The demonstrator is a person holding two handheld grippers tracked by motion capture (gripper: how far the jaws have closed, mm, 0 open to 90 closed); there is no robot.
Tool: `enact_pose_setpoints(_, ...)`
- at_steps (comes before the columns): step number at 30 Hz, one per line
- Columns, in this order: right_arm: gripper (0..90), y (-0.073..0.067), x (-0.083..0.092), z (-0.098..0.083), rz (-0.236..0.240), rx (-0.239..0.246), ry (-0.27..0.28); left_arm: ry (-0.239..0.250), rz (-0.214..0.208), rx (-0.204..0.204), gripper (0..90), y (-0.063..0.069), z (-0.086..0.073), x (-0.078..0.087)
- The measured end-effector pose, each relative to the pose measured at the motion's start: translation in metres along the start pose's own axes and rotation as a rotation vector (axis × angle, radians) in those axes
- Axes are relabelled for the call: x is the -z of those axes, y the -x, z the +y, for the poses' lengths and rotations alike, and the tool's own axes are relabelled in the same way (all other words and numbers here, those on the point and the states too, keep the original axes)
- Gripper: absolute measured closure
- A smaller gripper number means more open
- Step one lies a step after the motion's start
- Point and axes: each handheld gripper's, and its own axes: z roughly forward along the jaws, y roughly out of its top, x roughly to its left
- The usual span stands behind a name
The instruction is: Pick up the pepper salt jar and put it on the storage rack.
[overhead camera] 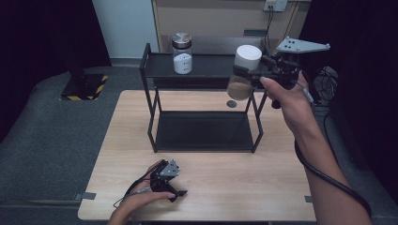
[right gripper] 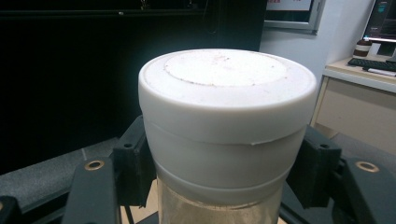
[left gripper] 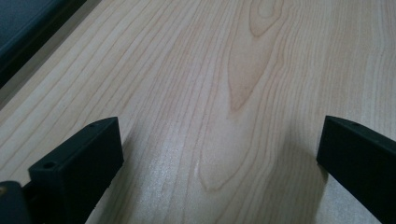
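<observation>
Jars: two counted. One white-lidded jar (overhead camera: 244,70) with tan contents sat in the right gripper; one metal-lidded jar (overhead camera: 182,53) with white contents stood on the rack's top shelf, left part.
Rack: one black two-shelf rack (overhead camera: 202,136) stood on the table (overhead camera: 281,187); lower shelf bare.
Grippers: two, one per hand.
Right gripper (overhead camera: 256,71): jaws clamped on the white-lidded jar just under its lid, one jaw either side, as seen in the right gripper view (right gripper: 219,186). Jar was held in the air at the right end of the top shelf, roughly upright, bottom clear of the table.
Left gripper (overhead camera: 176,190): rested low at the table's near edge, well apart from the rack. Jaws stood wide apart in the left gripper view, bare wood between them, nothing held.
Mark: one small dark round spot (overhead camera: 232,103) lay on the table under the held jar.
</observation>
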Motion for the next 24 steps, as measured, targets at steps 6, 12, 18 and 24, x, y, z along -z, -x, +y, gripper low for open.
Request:
enact_pose_setpoints(6,35.9,0.004,-0.007,0.005,-0.004,0.003,0.008,0.0,0.0,0.0,0.0,0.0,0.0,0.0)
enact_pose_setpoints(12,35.9,0.01,-0.015,0.012,-0.008,0.002,0.011,-0.001,0.001,0.0,0.0,0.0,0.0,0.0)
enact_pose_setpoints(18,35.9,0.015,-0.026,0.019,-0.011,0.005,0.01,-0.003,0.0,-0.001,0.0,0.0,0.0,0.0)
enact_pose_setpoints(24,35.9,0.019,-0.035,0.022,-0.011,0.002,0.004,-0.002,0.001,-0.001,0.0,0.0,0.0,0.0)
